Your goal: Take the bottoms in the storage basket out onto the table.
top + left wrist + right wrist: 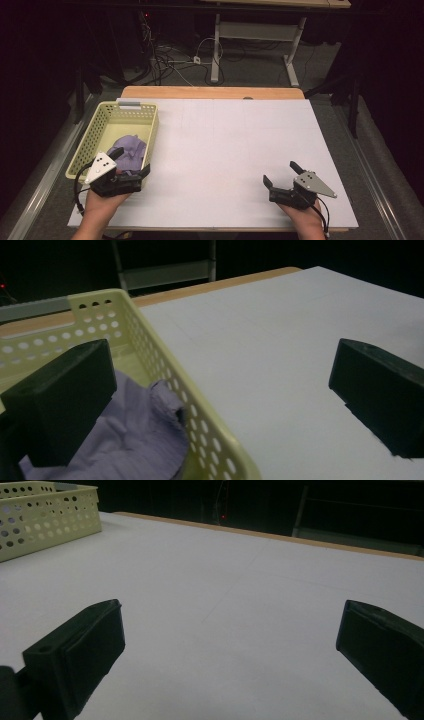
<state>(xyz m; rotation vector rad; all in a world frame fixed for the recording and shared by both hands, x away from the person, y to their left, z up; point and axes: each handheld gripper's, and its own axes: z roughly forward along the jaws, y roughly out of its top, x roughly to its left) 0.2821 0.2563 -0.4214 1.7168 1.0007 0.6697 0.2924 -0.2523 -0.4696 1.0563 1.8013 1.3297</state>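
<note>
The basket (102,131) stands along the bench's (235,150) left edge, its long side parallel to that edge and its near end close to the front left corner. A purple cloth (129,151) lies bunched in its near half, against the right wall. The left gripper (131,164) hangs over the basket's near right corner, fingers (62,400) wide, one above the cloth inside the basket and the other out over bare bench; they hold nothing. The right gripper (281,173) sits near the front edge, toward the right corner, fingers (82,650) wide and holding nothing, well apart from the basket. Between the two grippers and back to the far edge the white surface lies open. A wooden strip runs along the far edge. Beyond it the room is dark, with cables (170,60) on the floor and a desk frame (260,35).
</note>
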